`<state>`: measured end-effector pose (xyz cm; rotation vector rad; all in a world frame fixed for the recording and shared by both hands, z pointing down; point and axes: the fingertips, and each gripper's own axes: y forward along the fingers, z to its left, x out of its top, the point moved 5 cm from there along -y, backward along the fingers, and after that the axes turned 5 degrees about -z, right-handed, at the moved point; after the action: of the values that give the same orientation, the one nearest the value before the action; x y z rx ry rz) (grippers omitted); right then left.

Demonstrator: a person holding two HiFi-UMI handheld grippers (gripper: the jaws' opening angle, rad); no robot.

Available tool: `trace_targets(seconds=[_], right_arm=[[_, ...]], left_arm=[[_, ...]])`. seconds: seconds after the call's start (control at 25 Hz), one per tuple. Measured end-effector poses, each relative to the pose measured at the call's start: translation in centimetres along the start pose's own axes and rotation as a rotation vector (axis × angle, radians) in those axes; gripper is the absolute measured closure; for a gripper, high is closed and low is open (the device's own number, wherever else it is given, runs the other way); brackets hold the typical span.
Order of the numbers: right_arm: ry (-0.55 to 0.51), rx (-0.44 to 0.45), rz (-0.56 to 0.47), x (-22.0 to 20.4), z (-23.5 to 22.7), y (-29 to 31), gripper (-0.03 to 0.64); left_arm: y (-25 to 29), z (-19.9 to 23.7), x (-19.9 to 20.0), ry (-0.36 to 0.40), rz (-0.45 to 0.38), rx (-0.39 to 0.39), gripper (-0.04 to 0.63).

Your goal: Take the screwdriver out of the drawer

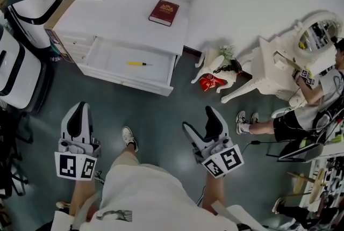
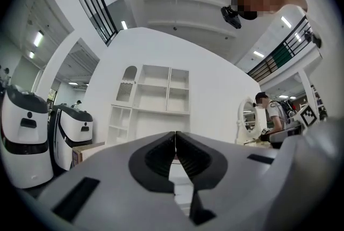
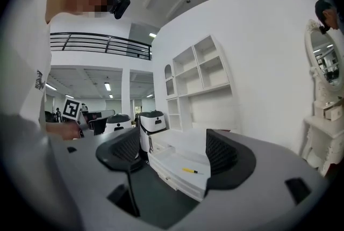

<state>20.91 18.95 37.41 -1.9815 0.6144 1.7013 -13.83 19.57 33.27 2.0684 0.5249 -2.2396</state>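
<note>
Black fingers [image 3: 228,157] of the right gripper [image 1: 198,120] stand wide apart, holding nothing; those of the left gripper [image 1: 80,109] meet, empty.

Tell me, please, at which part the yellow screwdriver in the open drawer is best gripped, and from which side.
The screwdriver lies flat on the floor of the open drawer, roughly parallel to its front, nothing touching it. Its yellow handle is the thicker part, so grip there, probably from above, one jaw on each long side. The right gripper, which is open, suits this.
</note>
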Motion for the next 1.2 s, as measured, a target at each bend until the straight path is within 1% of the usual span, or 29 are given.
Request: trace_targets(seconds=[0.16,0.32,0.44,0.56,0.68,0.76,0.88,1.04,1.08,1.2], right_arm=[[-0.014,-0.006,-0.016,1.6,-1.7,8.1,0.238],[-0.011,-0.051,0.011,1.9,-2.8,14.6,0.239],[-0.011,-0.079,0.054,1.3,-3.4,17.6,0.238],[0.004,-0.106,0.093,0.5,-4.2,19.2,0.238],[0.004,-0.119,0.137,-0.2,-5.2,20.5,0.238],[-0.013,-0.102,0.179,-1.1,-5.8,21.6,0.239],[-0.067,-0.055,0.238,-2.2,-7.0,23.8,0.238],[-0.126,0.011,0.260,-3.4,-9.0,26.8,0.238],[-0.137,0.030,0.269,-3.9,-9.6,27.4,0.238],[-0.165,0.092,0.314,-5.9,-11.2,28.8,0.239]], left_arm=[[6.7,5.0,0.0,0.009,0.003,-0.025,0.578],[13.1,9.6,-0.7,-0.041,0.010,-0.055,0.578],[16.7,11.4,-1.9,-0.081,0.016,-0.088,0.578],[19.2,12.1,-3.8,-0.131,0.046,-0.113,0.578],[21.1,12.4,-4.7,-0.151,0.064,-0.127,0.578],[21.9,12.8,-4.9,-0.151,0.065,-0.117,0.578],[23.3,12.9,-5.3,-0.143,0.062,-0.103,0.578],[25.1,12.6,-5.8,-0.140,0.063,-0.059,0.578],[25.5,12.4,-5.6,-0.133,0.060,-0.049,0.578],[26.5,12.2,-4.5,-0.076,0.049,-0.018,0.578]])
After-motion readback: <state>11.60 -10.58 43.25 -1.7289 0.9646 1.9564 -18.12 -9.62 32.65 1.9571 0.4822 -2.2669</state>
